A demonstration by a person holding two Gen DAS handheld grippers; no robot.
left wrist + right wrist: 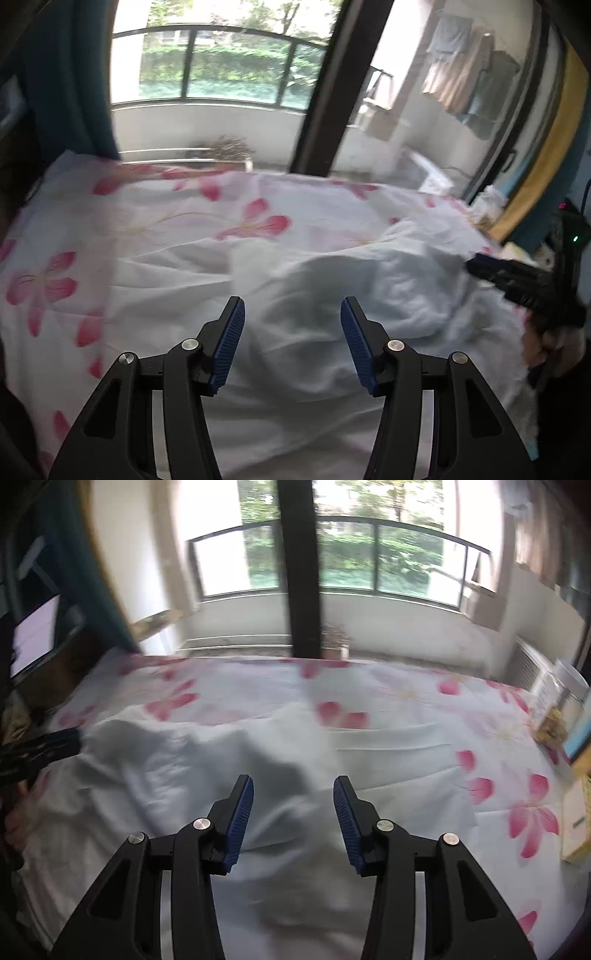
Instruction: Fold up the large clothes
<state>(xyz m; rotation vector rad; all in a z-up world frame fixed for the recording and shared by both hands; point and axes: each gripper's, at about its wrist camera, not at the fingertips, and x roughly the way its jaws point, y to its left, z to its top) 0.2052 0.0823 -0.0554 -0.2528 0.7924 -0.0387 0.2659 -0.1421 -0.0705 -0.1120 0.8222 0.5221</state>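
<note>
Beyond everything, a glazed balcony with a dark door post and greenery outside. Below it, a bed under a white sheet with pink flowers. On that sheet, a rumpled pale-blue garment, bunched toward the near edge of the bed, spread under both grippers and blurred in places. At the bed's right edge, jars and boxes, too blurred to name. Left gripper: jaws spread, blue pads clear of the cloth, nothing between them, hovering over the garment. Right gripper: jaws likewise spread and empty above the garment, seen again at the right edge of the left view.
</note>
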